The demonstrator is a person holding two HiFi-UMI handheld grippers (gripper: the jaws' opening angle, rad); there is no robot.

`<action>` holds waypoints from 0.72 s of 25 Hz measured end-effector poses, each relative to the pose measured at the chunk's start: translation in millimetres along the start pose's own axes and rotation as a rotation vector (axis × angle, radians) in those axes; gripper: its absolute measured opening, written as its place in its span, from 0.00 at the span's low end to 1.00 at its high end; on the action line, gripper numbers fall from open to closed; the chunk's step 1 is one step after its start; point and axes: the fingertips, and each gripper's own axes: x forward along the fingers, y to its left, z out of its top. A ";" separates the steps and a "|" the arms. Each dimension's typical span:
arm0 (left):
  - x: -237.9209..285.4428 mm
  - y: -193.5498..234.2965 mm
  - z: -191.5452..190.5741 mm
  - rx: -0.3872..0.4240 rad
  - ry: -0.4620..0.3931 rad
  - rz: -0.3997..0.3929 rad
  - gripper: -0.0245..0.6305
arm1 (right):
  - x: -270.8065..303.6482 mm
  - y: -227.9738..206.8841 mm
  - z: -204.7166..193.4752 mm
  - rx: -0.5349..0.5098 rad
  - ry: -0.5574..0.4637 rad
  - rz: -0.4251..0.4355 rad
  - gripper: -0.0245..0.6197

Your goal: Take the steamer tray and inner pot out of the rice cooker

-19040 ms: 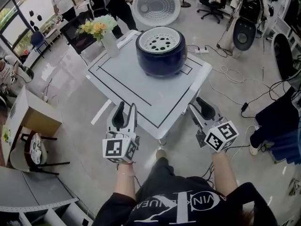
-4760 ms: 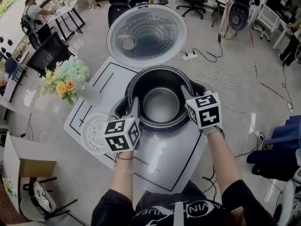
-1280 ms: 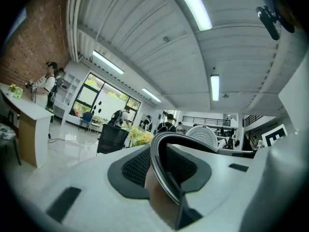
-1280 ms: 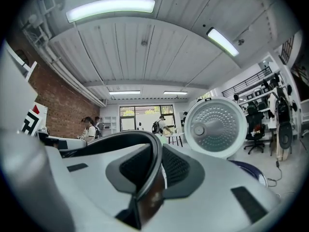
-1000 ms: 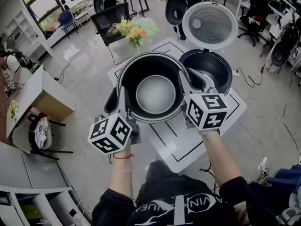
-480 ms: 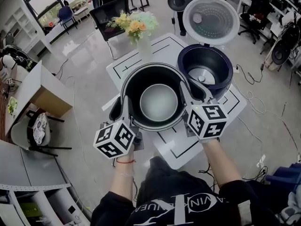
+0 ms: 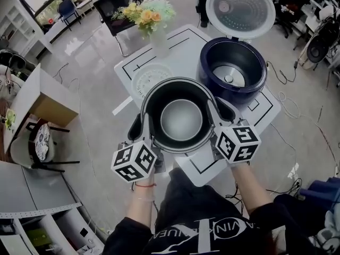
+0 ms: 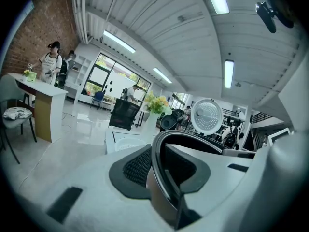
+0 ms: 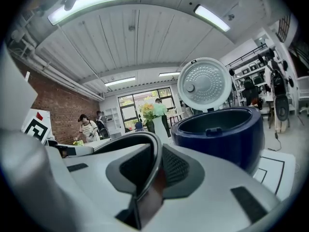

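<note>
Jaws of my left gripper and right gripper pinch opposite sides of the inner pot rim. Forearms reach forward, side by side.

The right gripper is pinching the dark rim of the inner pot between its two padded fingers, one pad lying inside the rim and the other outside. To the right, the dark blue rice cooker is standing on the white surface with its round lid tipped up and open. Farther back, a vase of flowers is showing above the pot's rim, and a person is standing near a brick wall.
</note>
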 end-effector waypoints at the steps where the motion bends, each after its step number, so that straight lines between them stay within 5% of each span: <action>1: 1.3 1.1 -4.3 -0.001 0.009 -0.001 0.15 | 0.2 -1.9 -5.0 0.004 0.009 -0.003 0.15; 18: 28.3 12.4 -41.8 -0.027 0.124 -0.015 0.15 | 13.0 -24.4 -43.2 0.064 0.098 -0.051 0.15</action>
